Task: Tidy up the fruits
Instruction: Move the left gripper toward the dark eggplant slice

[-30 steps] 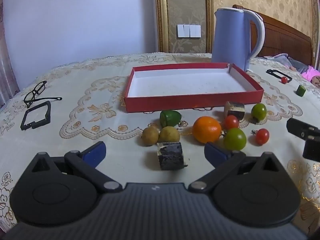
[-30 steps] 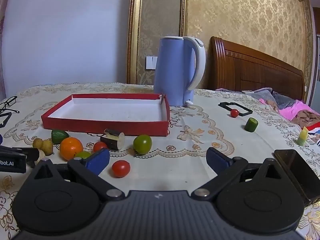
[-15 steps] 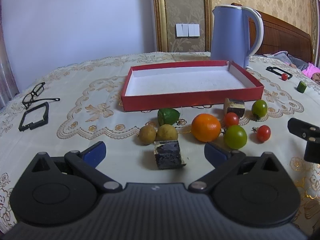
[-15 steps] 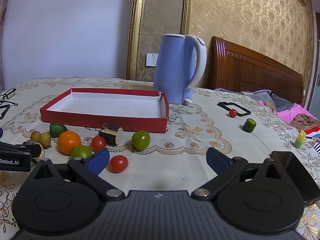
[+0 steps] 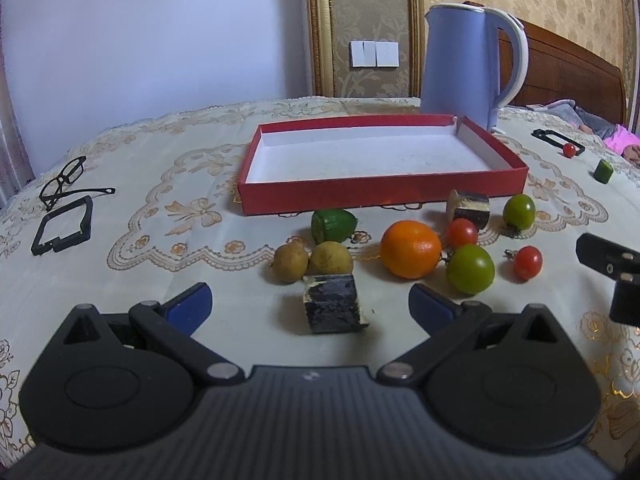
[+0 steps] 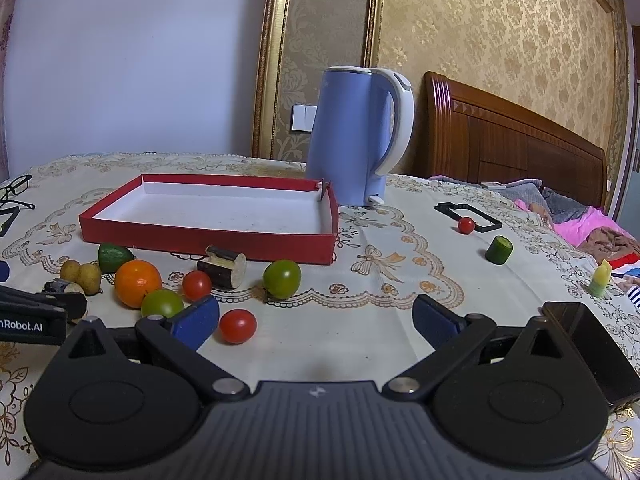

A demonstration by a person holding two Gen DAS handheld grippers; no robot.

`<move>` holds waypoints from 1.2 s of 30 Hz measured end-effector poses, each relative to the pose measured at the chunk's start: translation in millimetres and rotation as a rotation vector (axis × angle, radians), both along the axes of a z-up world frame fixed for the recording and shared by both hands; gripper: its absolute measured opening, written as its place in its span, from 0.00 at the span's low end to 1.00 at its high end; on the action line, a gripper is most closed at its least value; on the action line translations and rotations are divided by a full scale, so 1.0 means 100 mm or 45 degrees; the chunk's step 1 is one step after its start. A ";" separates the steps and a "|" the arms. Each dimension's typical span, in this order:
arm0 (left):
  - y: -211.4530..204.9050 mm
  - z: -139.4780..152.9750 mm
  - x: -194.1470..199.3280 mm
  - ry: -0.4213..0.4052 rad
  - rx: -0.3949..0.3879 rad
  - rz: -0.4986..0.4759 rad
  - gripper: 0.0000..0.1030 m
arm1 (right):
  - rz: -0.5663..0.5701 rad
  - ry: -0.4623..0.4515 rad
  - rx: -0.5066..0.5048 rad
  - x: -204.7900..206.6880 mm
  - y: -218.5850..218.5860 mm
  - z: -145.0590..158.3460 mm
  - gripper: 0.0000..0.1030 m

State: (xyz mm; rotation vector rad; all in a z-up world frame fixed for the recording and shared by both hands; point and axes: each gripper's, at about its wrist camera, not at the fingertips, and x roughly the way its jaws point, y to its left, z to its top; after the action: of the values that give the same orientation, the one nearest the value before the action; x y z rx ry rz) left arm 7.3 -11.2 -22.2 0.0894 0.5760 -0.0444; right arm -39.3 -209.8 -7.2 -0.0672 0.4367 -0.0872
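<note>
- Left gripper (image 5: 310,304) hovers low over the lace tablecloth (image 5: 160,208), jaws spread wide and empty; a dark-skinned cut chunk (image 5: 332,303) lies on the cloth dead ahead between the blue pads (image 5: 188,306), its long axis running away from the camera toward the fruit row.
- Just beyond it, left to right: two small tan fruits (image 5: 310,262) touching each other, a cut green piece (image 5: 333,225), an orange (image 5: 411,249), a red tomato (image 5: 462,232), a green tomato (image 5: 471,269) and a red cherry tomato (image 5: 528,263), all on the cloth short of the empty red tray (image 5: 380,196).
- Right gripper (image 6: 316,322), jaws likewise spread and holding nothing, has the red cherry tomato (image 6: 237,326) just beside its left pad (image 6: 196,322); judged on position, this hand is nearer the tomatoes, the left nearer the chunk and tan fruits.
- Only the right wrist view shows the cut face of a second dark chunk (image 6: 222,267), a green tomato (image 6: 282,279) standing apart, a yellow-green piece (image 6: 599,281) and a dark phone-like slab (image 6: 588,344); a stray red cherry tomato (image 6: 466,225) and green cucumber stub (image 6: 499,250) lie well apart by the blue kettle (image 6: 356,136) side.
</note>
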 end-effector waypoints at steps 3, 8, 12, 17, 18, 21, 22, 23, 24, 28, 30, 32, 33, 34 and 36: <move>-0.03 0.00 0.00 -0.001 0.009 -0.010 1.00 | 0.002 0.002 0.002 0.00 0.00 0.00 1.00; -0.04 -0.01 0.01 0.007 0.015 -0.013 1.00 | 0.003 0.001 0.002 0.00 0.00 -0.01 1.00; -0.05 -0.03 0.02 0.029 0.008 -0.027 1.00 | 0.002 0.002 0.005 0.00 0.00 -0.01 1.00; -0.08 -0.06 0.03 0.052 0.027 -0.042 1.00 | 0.005 0.003 0.003 0.00 0.00 -0.02 1.00; -0.09 -0.06 0.02 0.052 0.027 -0.046 1.00 | 0.004 0.002 0.001 0.00 0.00 -0.02 1.00; -0.11 -0.06 0.01 0.047 0.031 -0.053 1.00 | 0.005 0.003 0.002 0.00 0.00 -0.03 1.00; -0.11 -0.05 0.01 0.045 0.030 -0.055 1.00 | 0.004 0.002 0.003 0.00 -0.01 -0.03 1.00; -0.12 -0.05 0.01 0.044 0.030 -0.054 1.00 | 0.003 0.002 0.002 0.00 0.00 -0.03 1.00; -0.12 -0.05 0.01 0.043 0.029 -0.055 1.00 | 0.005 0.003 0.002 0.00 0.00 -0.03 1.00; -0.12 -0.05 0.01 0.043 0.034 -0.046 1.00 | 0.005 0.003 0.001 0.00 0.00 -0.03 1.00; -0.11 -0.06 0.02 0.048 0.021 -0.051 1.00 | 0.007 0.004 0.001 0.00 0.00 -0.03 1.00; -0.10 -0.06 0.03 0.047 0.014 -0.051 1.00 | 0.008 0.005 0.000 0.00 0.00 -0.04 1.00; -0.11 -0.06 0.02 0.043 0.016 -0.052 1.00 | 0.008 0.006 -0.001 0.00 0.00 -0.04 1.00; -0.11 -0.06 0.02 0.038 0.020 -0.052 1.00 | 0.008 0.007 -0.001 0.00 0.01 -0.04 1.00; -0.12 -0.06 0.01 0.029 0.029 -0.048 1.00 | 0.008 0.009 -0.002 0.01 0.01 -0.05 1.00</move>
State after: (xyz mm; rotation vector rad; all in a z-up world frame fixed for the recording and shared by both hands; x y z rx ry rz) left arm 8.5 -23.4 -28.6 0.1217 0.5980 -0.0756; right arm -38.8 -208.9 -11.8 -0.0706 0.4438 -0.0814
